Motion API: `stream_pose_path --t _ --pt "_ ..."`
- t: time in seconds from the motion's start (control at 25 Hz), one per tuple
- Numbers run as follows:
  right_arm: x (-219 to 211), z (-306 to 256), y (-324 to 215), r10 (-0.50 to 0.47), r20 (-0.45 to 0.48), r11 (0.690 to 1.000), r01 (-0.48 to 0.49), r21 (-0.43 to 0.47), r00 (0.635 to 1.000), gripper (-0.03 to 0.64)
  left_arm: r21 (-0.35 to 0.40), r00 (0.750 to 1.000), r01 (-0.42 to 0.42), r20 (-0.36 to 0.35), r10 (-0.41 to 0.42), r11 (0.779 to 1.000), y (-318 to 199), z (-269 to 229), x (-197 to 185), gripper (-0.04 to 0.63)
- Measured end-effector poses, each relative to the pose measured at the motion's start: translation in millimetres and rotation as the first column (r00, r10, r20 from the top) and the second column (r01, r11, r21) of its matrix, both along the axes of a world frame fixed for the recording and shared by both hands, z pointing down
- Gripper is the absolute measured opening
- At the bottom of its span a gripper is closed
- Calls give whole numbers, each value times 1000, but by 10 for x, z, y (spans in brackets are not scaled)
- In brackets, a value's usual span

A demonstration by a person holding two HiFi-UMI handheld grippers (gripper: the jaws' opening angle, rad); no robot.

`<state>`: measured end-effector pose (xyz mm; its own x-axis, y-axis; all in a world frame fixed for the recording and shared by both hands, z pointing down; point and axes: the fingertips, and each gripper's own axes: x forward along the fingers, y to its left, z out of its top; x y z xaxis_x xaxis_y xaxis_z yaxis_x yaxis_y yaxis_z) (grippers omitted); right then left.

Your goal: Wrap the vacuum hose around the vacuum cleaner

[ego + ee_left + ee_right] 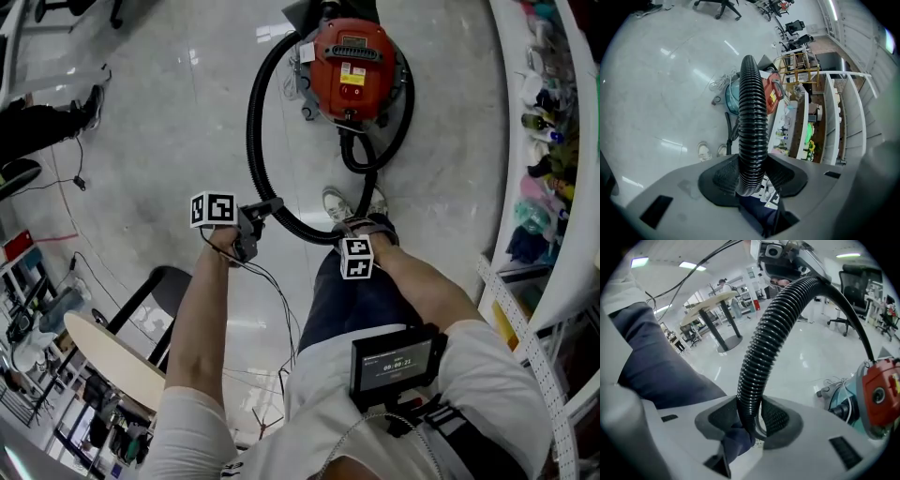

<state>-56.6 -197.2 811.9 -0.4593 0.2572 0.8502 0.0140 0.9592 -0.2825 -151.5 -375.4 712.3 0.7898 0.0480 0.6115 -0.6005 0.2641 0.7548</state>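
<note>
Black ribbed vacuum hose (255, 141), looping wide from red vacuum cleaner (352, 70); clamped between jaws of left gripper (267, 208) and right gripper (361, 226).

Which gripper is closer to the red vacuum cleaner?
Right. The right gripper holds the hose straight below the vacuum cleaner in the head view; the left gripper holds it farther off, down and leftward.

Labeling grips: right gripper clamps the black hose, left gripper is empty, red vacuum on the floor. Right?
No. The left gripper is not empty: the left gripper view shows its jaws clamped on the hose too. Rest stands.
</note>
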Motion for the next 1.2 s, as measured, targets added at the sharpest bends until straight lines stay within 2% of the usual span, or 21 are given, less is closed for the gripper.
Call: stream_pose_path --t 0.32,0.52,0.72,1.0,1.2 --pt "568 -203 368 3 -68 996 -9 -94 998 156 -63 999 -47 -16 46 997 318 92 374 166" --pt "927 -307 546 9 -130 992 -25 -125 992 153 -82 998 -49 -31 47 995 462 150 670 167" --pt "1301 -384 630 21 -208 992 -46 -117 978 152 -99 997 -63 -54 58 993 530 216 987 167" --pt "1799 -400 613 38 -300 994 -68 -87 953 149 -120 987 -145 -82 136 982 555 341 1407 167" --pt "2087 -428 541 32 -341 996 -59 -66 939 144 -154 983 -159 -115 142 975 562 414 1605 167"
